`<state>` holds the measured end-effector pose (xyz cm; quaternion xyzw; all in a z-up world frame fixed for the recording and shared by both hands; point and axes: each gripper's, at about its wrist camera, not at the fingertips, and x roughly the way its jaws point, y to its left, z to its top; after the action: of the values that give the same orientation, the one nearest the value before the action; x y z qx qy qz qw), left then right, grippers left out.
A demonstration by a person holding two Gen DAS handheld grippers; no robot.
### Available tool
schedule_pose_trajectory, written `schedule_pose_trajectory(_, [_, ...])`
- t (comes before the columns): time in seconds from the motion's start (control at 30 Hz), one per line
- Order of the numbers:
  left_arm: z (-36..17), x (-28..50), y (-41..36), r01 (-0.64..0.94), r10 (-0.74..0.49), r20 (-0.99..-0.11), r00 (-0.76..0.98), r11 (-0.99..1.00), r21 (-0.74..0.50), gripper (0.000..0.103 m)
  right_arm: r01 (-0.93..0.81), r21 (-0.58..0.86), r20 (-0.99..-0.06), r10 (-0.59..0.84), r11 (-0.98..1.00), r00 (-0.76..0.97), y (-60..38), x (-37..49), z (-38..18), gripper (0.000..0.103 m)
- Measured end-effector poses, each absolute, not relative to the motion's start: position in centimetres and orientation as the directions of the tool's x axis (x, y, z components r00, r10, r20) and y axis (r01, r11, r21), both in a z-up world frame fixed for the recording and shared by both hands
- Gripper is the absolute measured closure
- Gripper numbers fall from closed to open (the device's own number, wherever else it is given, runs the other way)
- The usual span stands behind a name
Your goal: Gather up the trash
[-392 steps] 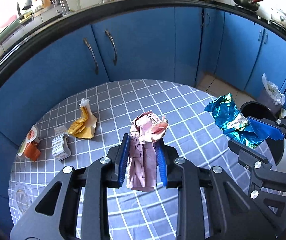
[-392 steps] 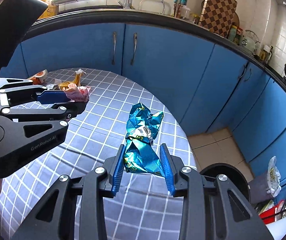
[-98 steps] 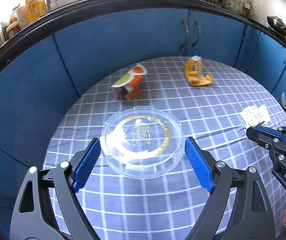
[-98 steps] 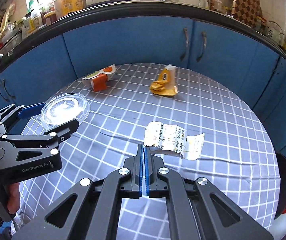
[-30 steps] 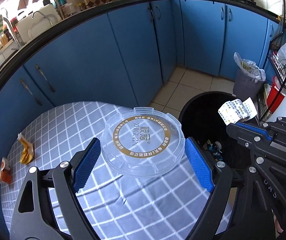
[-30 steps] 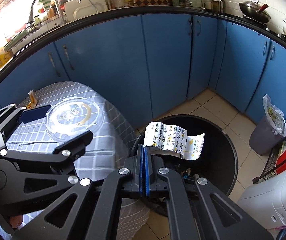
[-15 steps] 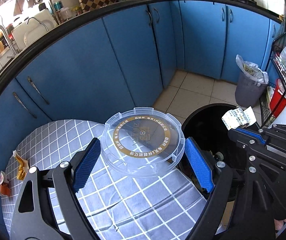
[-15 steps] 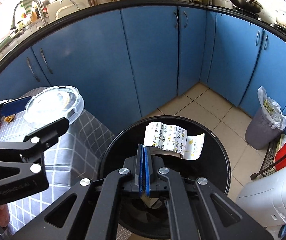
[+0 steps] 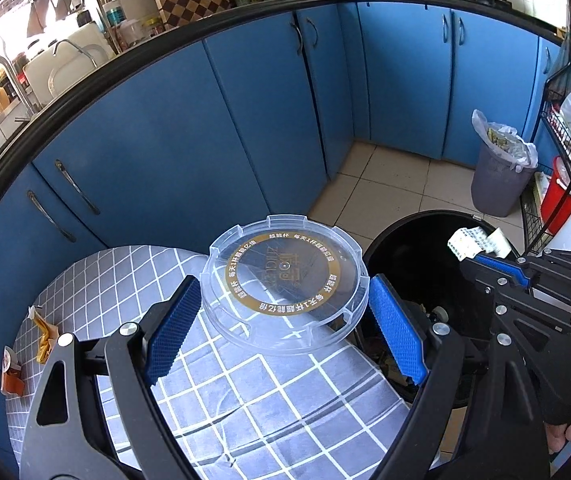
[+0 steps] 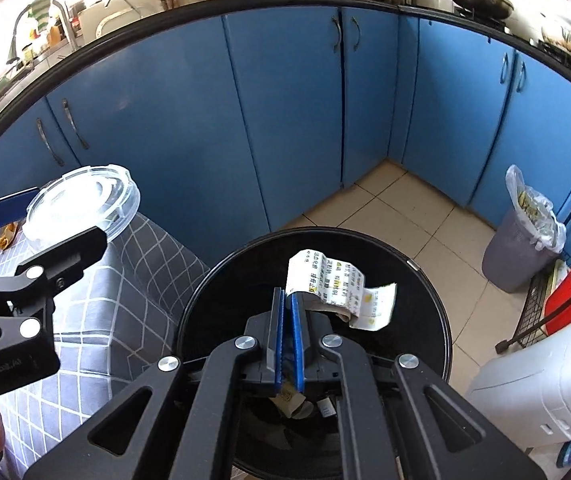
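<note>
My left gripper [image 9: 285, 320] is shut on a clear round plastic lid [image 9: 285, 276] with a gold ring. It holds the lid above the edge of the checked table [image 9: 133, 276], beside the open black bin [image 9: 417, 232]. The right gripper [image 10: 287, 300] hangs over the black bin [image 10: 413, 320]. Its jaws are opening, with a narrow gap between the blue pads. A printed white paper strip [image 10: 341, 284] curls out of the tips to the right, its end still between them. From the left wrist view the right gripper [image 9: 481, 258] and paper strip [image 9: 473, 240] show above the bin's mouth.
A yellow wrapper [image 9: 43, 336] and an orange carton [image 9: 11, 376] lie at the table's far left. A grey bin with a full bag [image 10: 525, 248] stands by the blue cabinets [image 10: 285, 120]. A wire rack and a white appliance [image 10: 533, 392] are at the right.
Both grippers have moved from the table toward the black bin. The right pads, pressed together before, now stand slightly apart, and the paper strip has tilted and sagged a little.
</note>
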<state>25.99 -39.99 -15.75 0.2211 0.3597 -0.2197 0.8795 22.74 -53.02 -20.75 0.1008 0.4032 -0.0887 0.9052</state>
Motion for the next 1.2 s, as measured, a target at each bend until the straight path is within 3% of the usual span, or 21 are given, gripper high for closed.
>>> schedule_pose_trajectory(0.6, [-15.4,25.3,-40.5,0.550,-0.236,-0.722,0.650,0.802,0.233,0.019,0.274,0.129,-0.758,-0.083,0.953,0.646,-53.8,21.9,-21.4,0.097])
schedule_pose_trajectory(0.63, [-15.4,25.2,-40.5,0.549,-0.235,-0.721,0.652,0.802,0.234,0.019,0.275,0.130,-0.758,-0.084,0.953,0.647,-53.8,21.9,-21.4,0.091])
schedule_pose_trajectory(0.67, [-15.4,25.1,-40.5,0.548,-0.235,-0.720,0.653,0.802,0.235,0.019,0.277,0.130,-0.754,-0.087,0.952,0.651,-53.8,21.8,-21.3,0.078])
schedule_pose_trajectory(0.7, [-15.4,25.1,-40.5,0.549,-0.235,-0.721,0.652,0.802,0.234,0.019,0.278,0.126,-0.746,-0.094,0.952,0.659,-53.7,21.7,-21.1,0.024])
schedule_pose_trajectory(0.73, [-15.4,25.1,-40.4,0.549,-0.235,-0.721,0.652,0.803,0.234,0.019,0.277,0.125,-0.728,-0.101,0.953,0.678,-53.6,21.4,-20.8,0.007])
schedule_pose_trajectory(1.2, [-14.9,25.2,-40.7,0.553,-0.250,-0.718,0.649,0.804,0.220,0.019,0.302,0.085,-0.729,-0.147,0.950,0.669,-53.7,21.0,-20.6,0.007])
